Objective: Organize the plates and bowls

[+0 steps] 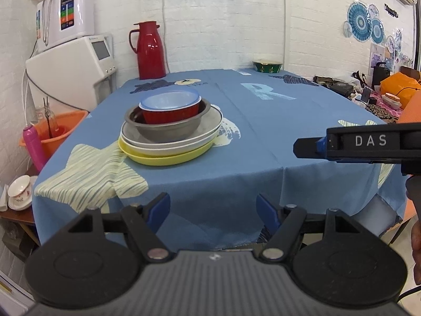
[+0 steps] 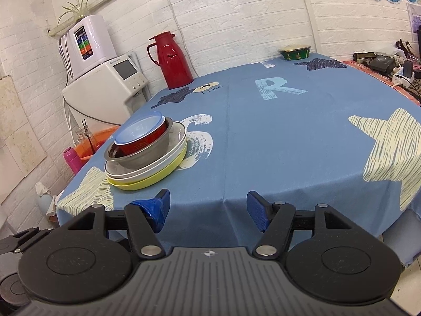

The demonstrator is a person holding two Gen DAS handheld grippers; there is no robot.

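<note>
Nearest in each wrist view are the tools themselves: the left gripper (image 1: 212, 212) and the right gripper (image 2: 208, 212) both hang off the near edge of the worktop (image 2: 289, 137), jaws spread wide with nothing between them. Beyond the edge, on the left half of the blue star-printed cloth, stands the task's stack: a flat yellow plastic plate (image 1: 168, 156) at the bottom, a white shallow plate (image 1: 210, 129) on it, a grey steel bowl (image 1: 168, 130) in that, then a red bowl (image 1: 171, 114) carrying a pale blue translucent bowl (image 1: 171, 100) on top. Judging by how everything is nested by size, the sorting looks finished or nearly so, unless the dark green gold-rimmed bowl (image 1: 267, 66), well apart at the far edge, still belongs with them. The risk from here is the stack's height and its nearness to the left edge: a sideways nudge from either tool could slide the red bowl in the steel one or push the whole pile toward the orange plastic basin (image 1: 65, 129) and pink bottle (image 1: 34, 147) below. A reach for the green bowl must cross open cloth; the red thermos jug (image 1: 150, 50) near the wall stands left of that line, and nothing else blocks it.
</note>
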